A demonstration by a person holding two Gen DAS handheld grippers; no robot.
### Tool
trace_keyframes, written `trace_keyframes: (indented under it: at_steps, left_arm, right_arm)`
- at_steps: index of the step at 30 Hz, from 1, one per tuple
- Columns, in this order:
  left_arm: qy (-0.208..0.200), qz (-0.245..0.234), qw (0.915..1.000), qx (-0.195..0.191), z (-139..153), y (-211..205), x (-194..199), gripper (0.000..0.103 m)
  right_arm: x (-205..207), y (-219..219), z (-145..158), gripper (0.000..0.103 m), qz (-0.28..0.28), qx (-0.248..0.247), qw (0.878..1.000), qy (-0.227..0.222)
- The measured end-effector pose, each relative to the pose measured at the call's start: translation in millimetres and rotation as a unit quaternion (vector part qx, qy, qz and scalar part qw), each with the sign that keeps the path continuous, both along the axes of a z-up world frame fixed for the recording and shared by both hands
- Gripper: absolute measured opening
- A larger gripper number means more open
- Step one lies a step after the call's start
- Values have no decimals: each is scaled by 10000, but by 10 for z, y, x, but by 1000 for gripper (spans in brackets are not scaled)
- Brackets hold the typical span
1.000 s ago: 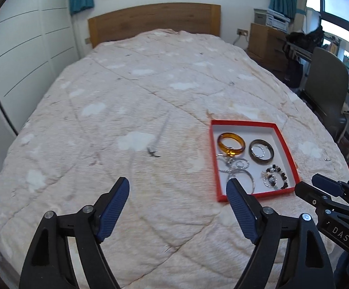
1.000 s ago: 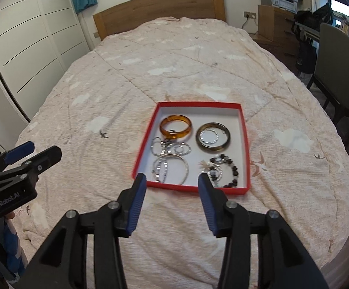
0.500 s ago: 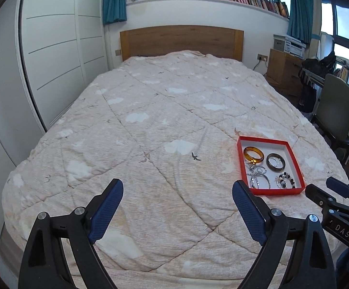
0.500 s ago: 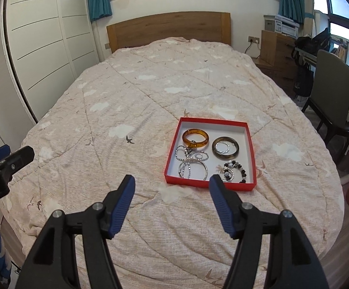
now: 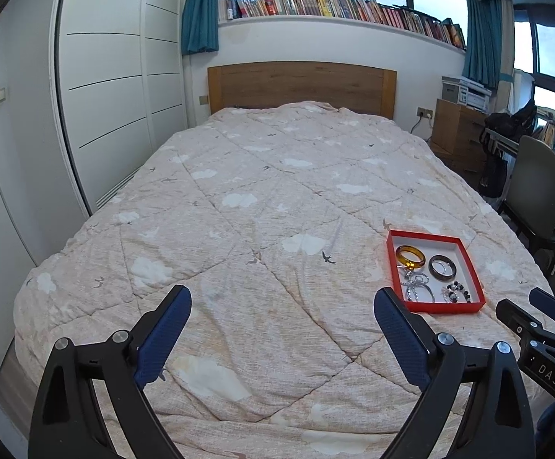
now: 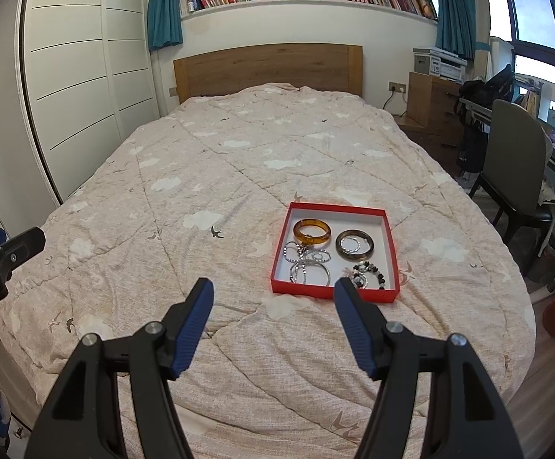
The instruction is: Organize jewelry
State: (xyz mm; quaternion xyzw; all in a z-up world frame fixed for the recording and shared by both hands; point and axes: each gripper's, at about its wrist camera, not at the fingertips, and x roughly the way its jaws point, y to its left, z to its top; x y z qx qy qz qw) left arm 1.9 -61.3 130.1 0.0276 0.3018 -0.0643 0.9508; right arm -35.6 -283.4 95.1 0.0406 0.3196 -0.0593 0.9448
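Both my grippers, left [image 5: 282,319] and right [image 6: 273,308], hang wide open and empty; the red jewelry tray [image 6: 391,244] sits just beyond the right jaws, so I'd approach low and slowly.

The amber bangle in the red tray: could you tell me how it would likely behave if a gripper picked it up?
The amber bangle looks like a rigid, glossy ring, so it probably keeps its shape but could slip between pads. Being round, it may roll if set on edge. Silver chains lie against it in the red tray, so they might drag along.
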Motion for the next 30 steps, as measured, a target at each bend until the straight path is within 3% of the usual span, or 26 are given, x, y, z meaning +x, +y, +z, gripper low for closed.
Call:
trace_keyframes:
  at_steps: [30]
  left_arm:
    - [477,28,9989,38,-357,62,88,96]
  right_arm:
    - [14,-15,-316,64,-173,-68,9996,234]
